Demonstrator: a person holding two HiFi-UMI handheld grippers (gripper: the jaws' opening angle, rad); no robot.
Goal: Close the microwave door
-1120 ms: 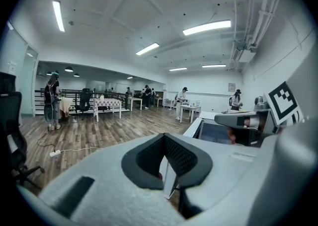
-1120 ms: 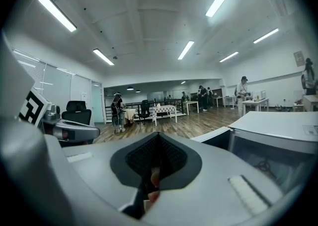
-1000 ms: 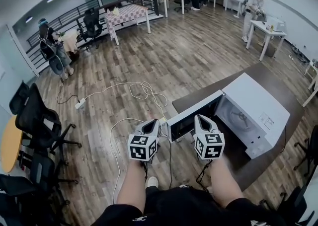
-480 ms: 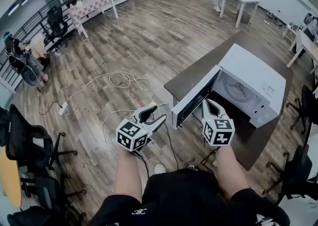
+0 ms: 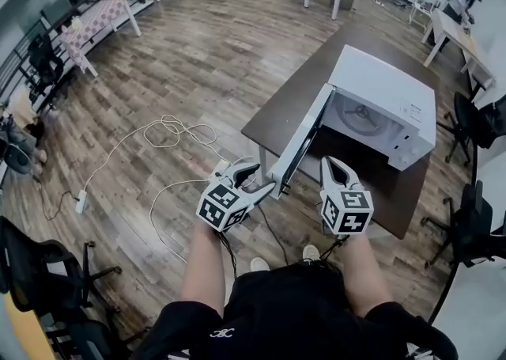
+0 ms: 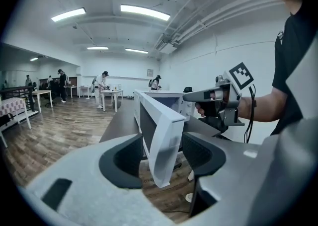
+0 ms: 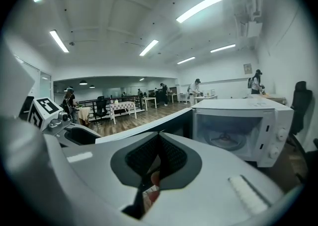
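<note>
A white microwave [image 5: 379, 105] stands on a dark brown table [image 5: 277, 117], its door [image 5: 304, 141] swung wide open towards me. My left gripper [image 5: 254, 178] is at the door's free edge. In the left gripper view the jaws of my left gripper [image 6: 161, 158] are opening and the door's edge [image 6: 166, 145] stands between the pads, which do not press on it. My right gripper [image 5: 328, 162] is shut and empty, in front of the open cavity [image 7: 223, 140] and right of the door [image 7: 149, 128].
White cables [image 5: 174, 133] and a power strip [image 5: 81, 202] lie on the wooden floor left of the table. Office chairs stand at the right [image 5: 474, 216] and lower left [image 5: 39, 271]. Other tables [image 5: 95, 22] and people are far back.
Both grippers have come down. The left gripper has turned towards the door's free edge and its jaws have gone from shut to open around that edge. The head view has tilted downward.
</note>
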